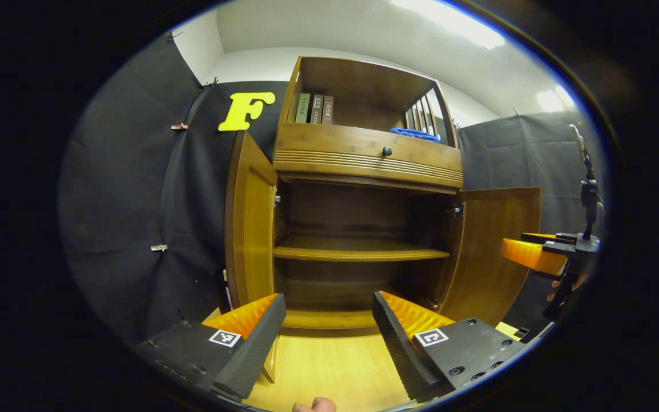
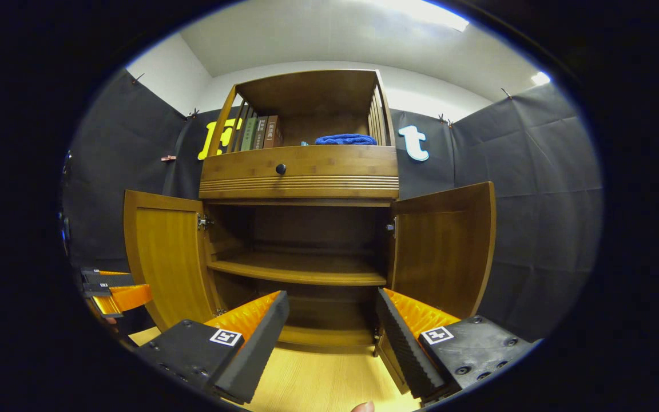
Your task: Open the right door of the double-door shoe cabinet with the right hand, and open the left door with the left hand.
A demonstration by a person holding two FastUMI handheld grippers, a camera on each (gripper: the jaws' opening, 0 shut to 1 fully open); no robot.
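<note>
shoe cabinet (image 2: pixel 301 171), wooden, double-door, standing against the black cloth wall on a pale wood floor (image 2: pixel 318 383); it sits straight ahead in both gripper views. left door (image 2: pixel 163 257) swung wide open to the left side. right door (image 2: pixel 444 252) swung wide open to the right side. lower compartment exposed, with one shelf (image 2: pixel 301 270) across the middle, nothing visible on it. above the doors, a drawer front with a dark round knob (image 2: pixel 280 169). open top compartment holds upright books (image 2: pixel 261 133) at its left and a folded blue cloth (image 2: pixel 345 139) toward its right.

left gripper (image 1: pixel 329 320): fingers spread apart, nothing between them, held in front of the cabinet opening, touching neither door. right gripper (image 2: pixel 332 320): fingers likewise spread and holding nothing, apart from both doors, facing the opening. in the left gripper view the right gripper appears at the far right edge, just in front of the right door; a fingertip (image 1: pixel 315 405) of the person shows at the bottom edge.
</note>
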